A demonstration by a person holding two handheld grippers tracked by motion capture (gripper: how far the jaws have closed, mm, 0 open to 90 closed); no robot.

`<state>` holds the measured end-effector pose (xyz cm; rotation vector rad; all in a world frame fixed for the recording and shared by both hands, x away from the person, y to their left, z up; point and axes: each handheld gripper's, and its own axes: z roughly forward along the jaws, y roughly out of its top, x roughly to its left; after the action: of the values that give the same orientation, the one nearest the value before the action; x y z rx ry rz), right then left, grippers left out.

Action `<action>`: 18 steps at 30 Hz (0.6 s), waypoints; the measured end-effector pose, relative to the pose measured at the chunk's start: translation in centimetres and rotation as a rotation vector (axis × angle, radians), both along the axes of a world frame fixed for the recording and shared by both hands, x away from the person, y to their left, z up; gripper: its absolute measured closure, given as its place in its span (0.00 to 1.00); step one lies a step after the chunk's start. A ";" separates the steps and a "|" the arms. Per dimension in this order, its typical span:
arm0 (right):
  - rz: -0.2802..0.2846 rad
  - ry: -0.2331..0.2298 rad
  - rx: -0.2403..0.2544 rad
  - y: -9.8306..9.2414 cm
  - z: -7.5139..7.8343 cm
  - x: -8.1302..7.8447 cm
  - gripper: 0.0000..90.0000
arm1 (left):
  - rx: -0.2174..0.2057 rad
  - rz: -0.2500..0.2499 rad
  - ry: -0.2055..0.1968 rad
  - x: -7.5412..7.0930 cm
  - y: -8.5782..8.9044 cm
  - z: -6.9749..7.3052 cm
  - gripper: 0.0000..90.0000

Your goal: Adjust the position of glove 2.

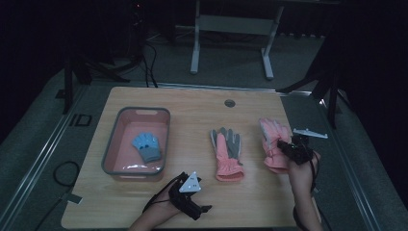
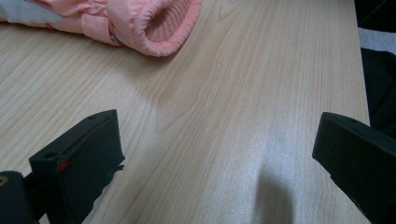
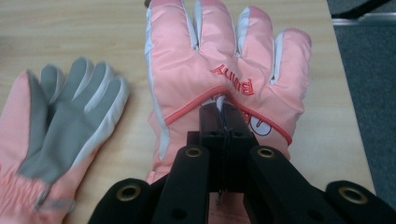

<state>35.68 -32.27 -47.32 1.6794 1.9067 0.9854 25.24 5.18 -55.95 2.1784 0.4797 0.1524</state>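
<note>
1. On the right side of the wooden table [image 1: 192, 103], in the high view, a pink glove [image 1: 272, 142] lies with its fingers pointing away from the person and its cuff towards them. The right hand [image 1: 300, 174] comes in from the bottom edge, and the right gripper [image 1: 292, 150] reaches onto the glove's back, its jaws clenched on the fabric. A second pink glove [image 1: 226, 154] with a grey palm lies mid-table, well apart from a grey-rimmed pink tub [image 1: 120, 166] at the left that holds a small blue glove [image 1: 146, 147]. The left gripper [image 1: 204, 209] rests low near the front edge, held by the left hand [image 1: 161, 214], touching neither glove.
2. In the left gripper view, the left gripper [image 2: 217, 154] points level across bare wood, its two black jaws standing far apart with nothing between them. The ribbed cuff of the second pink glove [image 2: 161, 23] lies beyond, near the top edge, clear of the jaws.
3. In the right gripper view, the pink glove [image 3: 224, 70] lies back up, with white strips between the fingers, a red curved seam and red lettering. The right gripper [image 3: 224, 114] has its jaws pressed together, pinching a fold of the glove's back just below the lettering. The second pink glove [image 3: 60, 126] lies palm up beside it, at the left
</note>
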 end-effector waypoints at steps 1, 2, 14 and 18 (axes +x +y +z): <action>-0.006 -0.002 -0.011 0.1 0.0 -0.4 0.99 | 0.001 0.002 0.000 0.0 0.0 0.0 0.02; -0.013 0.000 -0.013 0.3 -0.1 -0.8 0.99 | -0.001 0.003 0.000 0.0 0.0 0.0 0.02; -0.047 0.030 -0.023 1.3 -2.3 -2.2 0.99 | 0.003 -0.008 -0.007 0.0 0.0 0.0 0.02; -0.059 0.053 -0.039 1.6 -3.7 -1.6 0.98 | 0.013 -0.011 -0.004 0.0 -0.1 -0.1 0.02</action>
<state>34.10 -30.63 -51.04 1.7447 1.8861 0.8846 25.19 5.12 -56.06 2.1927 0.4659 0.1537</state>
